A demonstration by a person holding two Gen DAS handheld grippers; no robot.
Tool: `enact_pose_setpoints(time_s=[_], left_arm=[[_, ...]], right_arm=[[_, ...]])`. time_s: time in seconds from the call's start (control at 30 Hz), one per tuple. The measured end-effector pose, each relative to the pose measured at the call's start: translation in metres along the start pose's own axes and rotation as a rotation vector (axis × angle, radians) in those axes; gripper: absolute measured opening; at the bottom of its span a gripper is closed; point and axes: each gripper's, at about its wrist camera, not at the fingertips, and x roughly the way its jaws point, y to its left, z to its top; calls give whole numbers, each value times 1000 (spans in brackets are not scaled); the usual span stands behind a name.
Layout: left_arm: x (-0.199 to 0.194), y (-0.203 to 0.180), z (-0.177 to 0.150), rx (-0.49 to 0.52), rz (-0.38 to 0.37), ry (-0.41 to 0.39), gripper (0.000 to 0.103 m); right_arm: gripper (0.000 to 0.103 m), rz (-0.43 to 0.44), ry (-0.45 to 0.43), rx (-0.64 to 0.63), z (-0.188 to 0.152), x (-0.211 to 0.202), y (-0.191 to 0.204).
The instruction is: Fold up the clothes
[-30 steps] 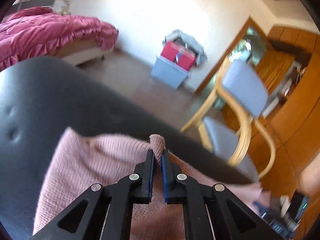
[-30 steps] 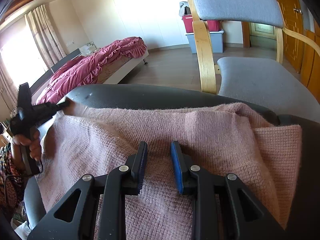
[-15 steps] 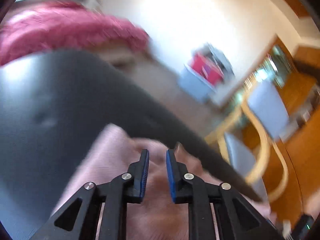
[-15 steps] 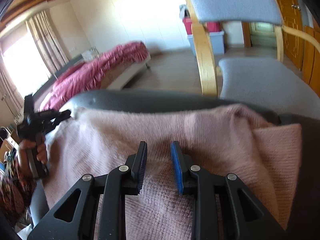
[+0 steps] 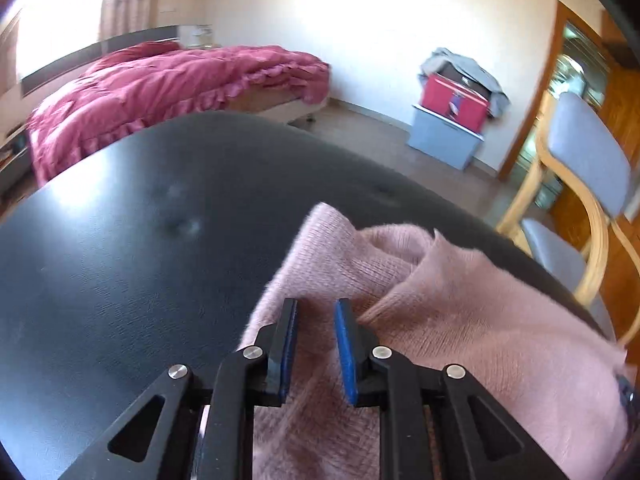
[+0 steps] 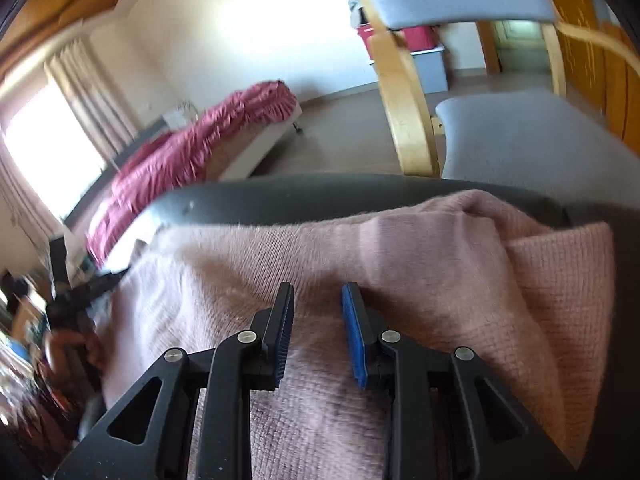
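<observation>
Near the black worktop's (image 5: 120, 280) far edge, the left gripper's (image 5: 316, 344) fingers, pinching the pink sweater (image 5: 460, 320) a second ago, now spread; that fold looks laid. Right gripper (image 6: 318, 332) spread too.

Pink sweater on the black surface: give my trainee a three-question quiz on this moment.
1. True or false: the left tool is clamped on the pink sweater.
2. What does the sweater lie on? A) red bed B) black padded surface C) grey chair seat
3. Fill in: the right tool has its jaws ____ above the knit.

Key: 1 false, its jaws stand apart; 2 B; 3 open.
</observation>
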Motion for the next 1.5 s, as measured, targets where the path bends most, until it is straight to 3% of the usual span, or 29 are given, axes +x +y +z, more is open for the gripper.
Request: enact_pose_setpoints(time_s=[0.13, 0.23, 0.3, 0.37, 0.43, 0.53, 0.67, 0.7, 0.77, 1.07, 1.13, 1.23, 1.37, 1.43, 1.5], left_arm=[[-32, -45, 0, 33, -152, -77, 21], [-35, -91, -15, 117, -320, -16, 22], [-29, -121, -30, 186, -432, 56, 22], [-31, -142, -46, 242, -517, 87, 22], [-34, -156, -70, 337, -552, 71, 24], [-36, -163, -81, 393, -523, 62, 25], [-33, -164, -79, 409, -506, 53, 25], [-32, -164, -79, 413, -502, 51, 25], [-32, -162, -79, 414, -501, 51, 25], [-30, -147, -76, 372, -544, 70, 25], [-30, -144, -76, 357, -558, 73, 25], [-30, -144, -77, 359, -555, 71, 25], [-31, -144, -79, 362, -551, 68, 25], [-31, -144, -80, 363, -550, 67, 25], [-31, -143, -80, 361, -551, 67, 25]], right_arm=[[27, 30, -49, -70, 1, -9, 18], [27, 24, -53, -198, 0, -7, 46], [27, -27, -52, -235, -1, -8, 55], [27, -57, -56, -188, 2, -15, 44], [27, -106, -54, -106, 8, -23, 23], [27, -150, -44, -80, 12, -34, 1], [27, -91, 30, -135, 15, -20, 3], [27, -114, 48, -153, 14, -13, 4], [17, -219, 80, -201, 13, 3, 4], [15, -359, -21, -14, 27, -17, -42], [18, -315, -65, -23, 28, -26, -29], [18, -210, -98, -149, 24, -36, 17], [18, -99, -21, -300, 20, -4, 58], [18, -90, 65, -280, 17, 25, 52], [17, -75, 93, -195, 22, 31, 32]])
